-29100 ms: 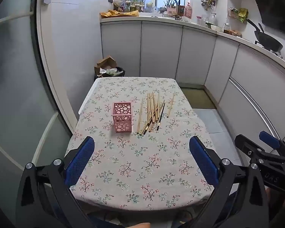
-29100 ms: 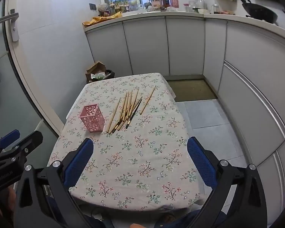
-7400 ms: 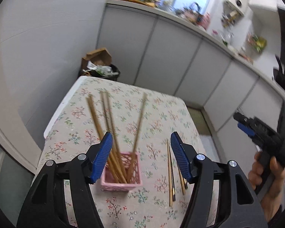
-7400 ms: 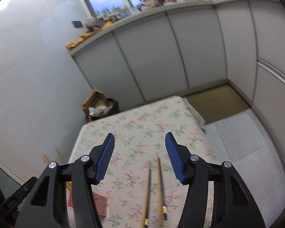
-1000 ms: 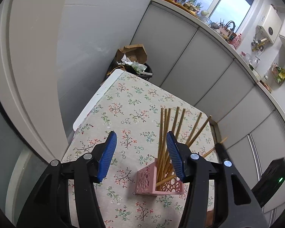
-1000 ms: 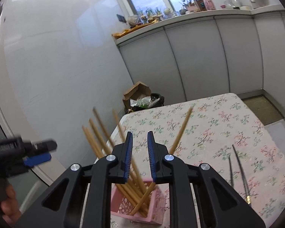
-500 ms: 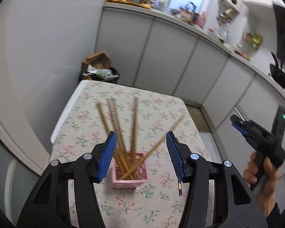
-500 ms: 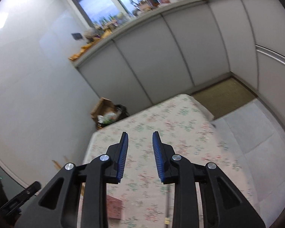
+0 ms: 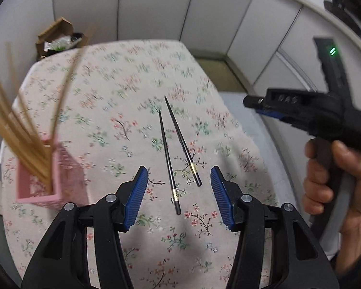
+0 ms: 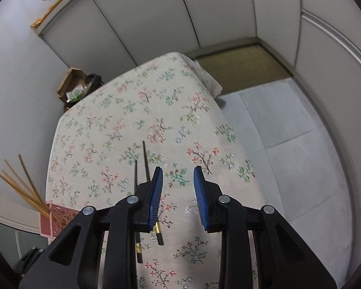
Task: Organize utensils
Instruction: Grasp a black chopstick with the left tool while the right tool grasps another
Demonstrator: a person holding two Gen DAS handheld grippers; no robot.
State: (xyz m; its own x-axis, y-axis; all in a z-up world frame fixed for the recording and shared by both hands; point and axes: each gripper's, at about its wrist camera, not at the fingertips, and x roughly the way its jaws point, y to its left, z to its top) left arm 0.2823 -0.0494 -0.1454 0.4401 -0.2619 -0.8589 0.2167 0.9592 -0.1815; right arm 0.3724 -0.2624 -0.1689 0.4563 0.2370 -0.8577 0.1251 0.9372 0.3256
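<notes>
Two black chopsticks (image 9: 178, 144) with gold bands lie side by side on the floral tablecloth (image 9: 122, 91). My left gripper (image 9: 179, 195) is open and empty, just above their near ends. A pink perforated holder (image 9: 39, 185) at the left holds several wooden chopsticks (image 9: 14, 125), blurred. My right gripper (image 10: 177, 197) is open and empty, just right of the black chopsticks (image 10: 144, 166), whose middles its left finger hides. The holder also shows in the right wrist view (image 10: 54, 221) at the lower left. The right gripper (image 9: 300, 113) is seen hand-held at the right.
The table's right edge (image 10: 250, 168) drops to a grey tiled floor (image 10: 300, 149). White cabinets (image 10: 156, 19) stand behind. A bin with a cardboard box (image 10: 77, 86) sits past the table's far left corner.
Both grippers have swung down toward the table. The left gripper now points at the two black chopsticks, with the holder off to its left. The right gripper has opened wider.
</notes>
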